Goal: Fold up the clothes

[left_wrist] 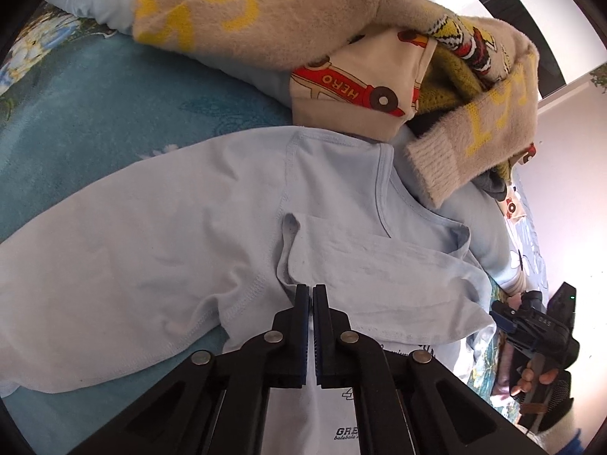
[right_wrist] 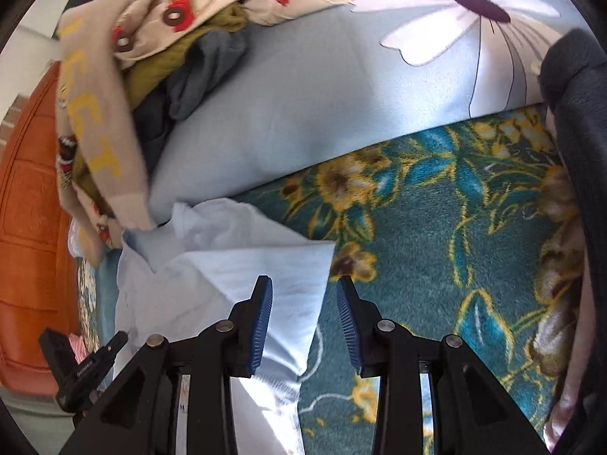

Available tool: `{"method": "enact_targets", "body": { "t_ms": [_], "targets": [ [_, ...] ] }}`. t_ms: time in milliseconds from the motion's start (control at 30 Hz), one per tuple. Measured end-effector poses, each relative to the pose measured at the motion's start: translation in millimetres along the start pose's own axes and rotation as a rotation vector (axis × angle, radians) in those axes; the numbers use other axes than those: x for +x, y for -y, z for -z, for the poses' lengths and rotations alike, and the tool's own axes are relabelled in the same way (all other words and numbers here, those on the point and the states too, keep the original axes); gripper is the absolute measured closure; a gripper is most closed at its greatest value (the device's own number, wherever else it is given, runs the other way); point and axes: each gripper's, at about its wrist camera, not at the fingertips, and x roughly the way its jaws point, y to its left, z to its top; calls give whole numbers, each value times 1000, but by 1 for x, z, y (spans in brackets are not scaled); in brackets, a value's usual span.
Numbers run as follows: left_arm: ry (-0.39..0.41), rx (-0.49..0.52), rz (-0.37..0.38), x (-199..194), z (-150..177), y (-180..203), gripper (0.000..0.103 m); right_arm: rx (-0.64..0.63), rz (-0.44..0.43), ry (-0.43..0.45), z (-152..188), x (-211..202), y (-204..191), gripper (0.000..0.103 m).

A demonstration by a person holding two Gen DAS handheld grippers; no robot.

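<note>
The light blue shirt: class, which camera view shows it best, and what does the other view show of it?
The left wrist view. There the light blue shirt lies spread across the frame, neckline and sleeve seams visible. The right wrist view shows only a folded corner of it on the floral blanket.

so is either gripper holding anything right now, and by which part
The left gripper is shut on the light blue shirt, pinching a raised fold near the armpit seam. The right gripper is open, holding nothing.

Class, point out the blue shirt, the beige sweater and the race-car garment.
Blue shirt (left_wrist: 159, 235): left wrist view, flat body panel.
Beige sweater (left_wrist: 242, 19): left wrist view, fuzzy lettered sleeve.
Race-car garment (left_wrist: 353, 87): left wrist view, printed car.
</note>
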Motion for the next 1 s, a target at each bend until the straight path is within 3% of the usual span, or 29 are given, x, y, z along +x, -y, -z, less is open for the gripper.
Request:
{"method": "enact_targets", "body": {
  "t_ms": [200,267,333,433,500,600,667,700,900,967,1000],
  "targets": [
    [-12,-27,23,5,1,-7,100,79,-72,-1,-5,12,11,68],
    [-14,-44,36,5,3,-10,100,92,-116,6,-4,12,10,100],
    [-18,-52,44,4,4,-13,99,85,-130,24,-5,7,6,100],
    [-30,-46,46,5,5,-13,98,51,-106,122,-17,-16,1,101],
    [-49,-45,34,9,5,-11,92,41,-89,147,-26,-21,0,101],
    [-68,-57,32,14,7,-11,77,21,-54,144,-35,-18,-3,101],
    [-80,-67,51,16,9,-11,61,13,-31,131,-36,-12,-4,101],
    [-84,-71,55,18,10,-11,60,12,-23,121,-35,-10,-3,101],
    [-81,-27,28,25,9,-2,64,16,-23,97,-25,-9,10,101],
    [-80,2,-20,27,9,2,91,24,-34,97,-25,-10,12,101],
    [-79,24,-53,27,9,5,97,24,-37,97,-25,-11,13,101]
  ]
}}
